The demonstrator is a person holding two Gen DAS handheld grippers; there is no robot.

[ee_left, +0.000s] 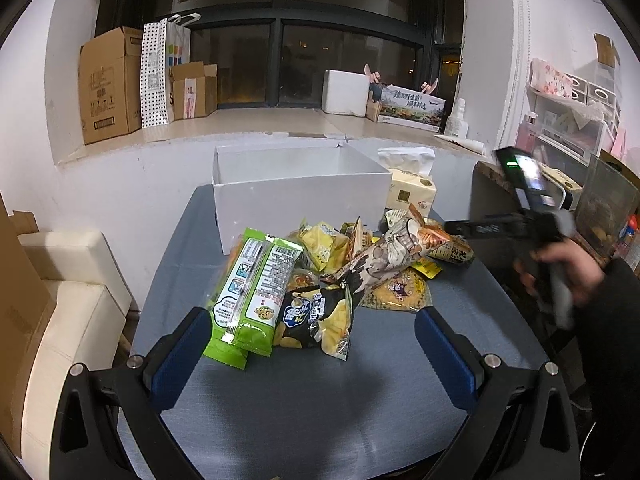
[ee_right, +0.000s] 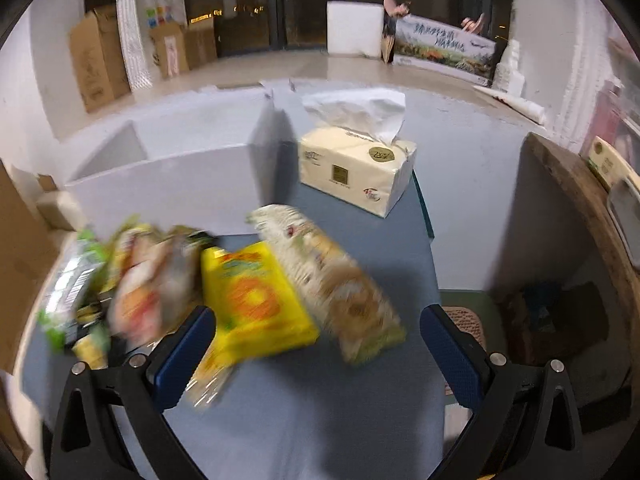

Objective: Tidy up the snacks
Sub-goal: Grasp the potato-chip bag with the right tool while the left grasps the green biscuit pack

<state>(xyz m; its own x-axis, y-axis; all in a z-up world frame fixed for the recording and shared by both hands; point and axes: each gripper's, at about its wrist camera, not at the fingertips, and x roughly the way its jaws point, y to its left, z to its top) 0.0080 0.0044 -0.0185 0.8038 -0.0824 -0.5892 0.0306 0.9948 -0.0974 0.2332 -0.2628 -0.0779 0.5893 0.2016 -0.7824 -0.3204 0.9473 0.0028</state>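
Both jaws stand spread wide and empty: the left gripper (ee_left: 312, 344) hovers over the blue table (ee_left: 320, 400) just short of the snack pile (ee_left: 320, 280), while the right gripper (ee_right: 318, 354) hangs at the pile's right edge, near a yellow packet (ee_right: 256, 300). At the pile's near edge lie a green packet (ee_left: 252, 292) and a black chip bag (ee_left: 316, 316). Behind the pile stands an open white box (ee_left: 300, 188), with a tissue pack (ee_right: 356, 168) just beside the box.

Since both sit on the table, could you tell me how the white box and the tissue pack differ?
The white box is open-topped, rigid and looks empty; the tissue pack is cream, soft-wrapped, with a tissue sticking out. The box is clearly larger. Both stand behind the snack pile.
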